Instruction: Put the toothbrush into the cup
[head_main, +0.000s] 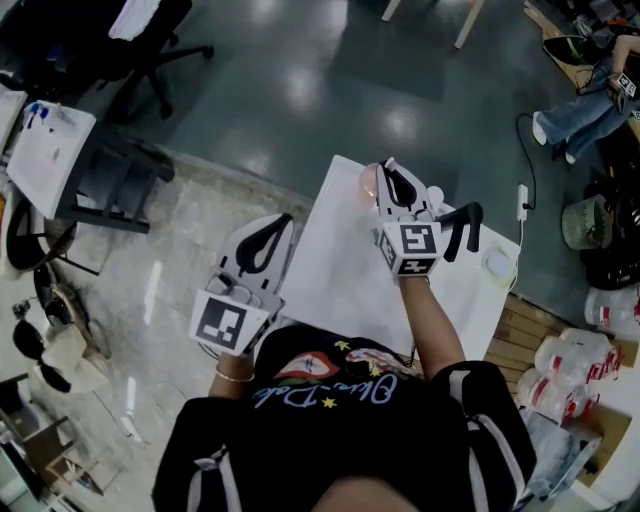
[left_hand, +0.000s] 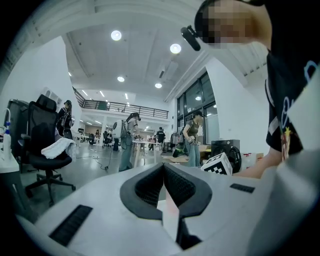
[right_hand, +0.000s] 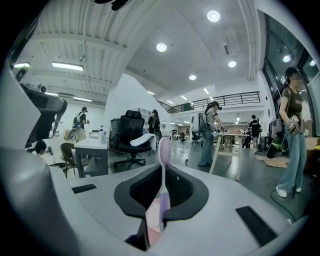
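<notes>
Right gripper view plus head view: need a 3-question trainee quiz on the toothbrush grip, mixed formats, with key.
1. True or false: the left gripper holds the toothbrush.
2. Multiple choice: in the right gripper view, the toothbrush's bristle head is
A) buried deep between the jaws
B) sticking out past the jaw tips
C) pointing back at the camera
3. Fill in: in the head view, the right gripper is above the white ____.

Key
1. False. The right gripper is shut on the toothbrush. The left gripper's jaws are together with nothing between them.
2. B
3. table
</notes>
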